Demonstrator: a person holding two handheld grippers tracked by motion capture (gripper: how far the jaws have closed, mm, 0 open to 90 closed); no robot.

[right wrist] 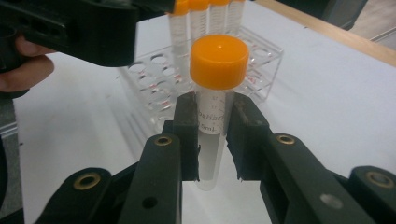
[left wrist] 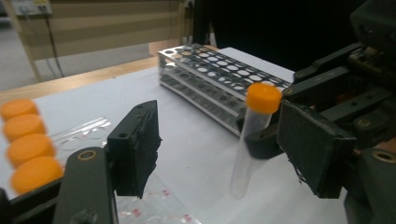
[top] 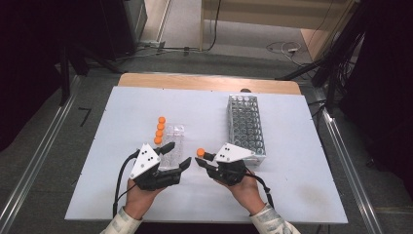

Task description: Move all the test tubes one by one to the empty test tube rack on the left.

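Observation:
A clear tube with an orange cap [right wrist: 218, 60] stands upright between the pads of my right gripper [right wrist: 212, 135], which is shut on it just below the cap. From above, the capped tube [top: 200, 152] and right gripper [top: 202, 159] sit near the table's front centre. My left gripper [top: 178, 153] is just left of it with its jaws apart. Along the left jaws, the same tube [left wrist: 254, 126] shows in the gap of my left gripper [left wrist: 224, 149], touching neither pad. A clear plastic rack [top: 171, 139] holds several orange-capped tubes [top: 159, 129] beside the left gripper.
A long white rack with many round holes [top: 246, 124] lies lengthwise right of centre, close behind the right gripper. The white table sheet [top: 122, 112] ends in a wooden edge at the back. Cables and dark stands lie on the floor beyond.

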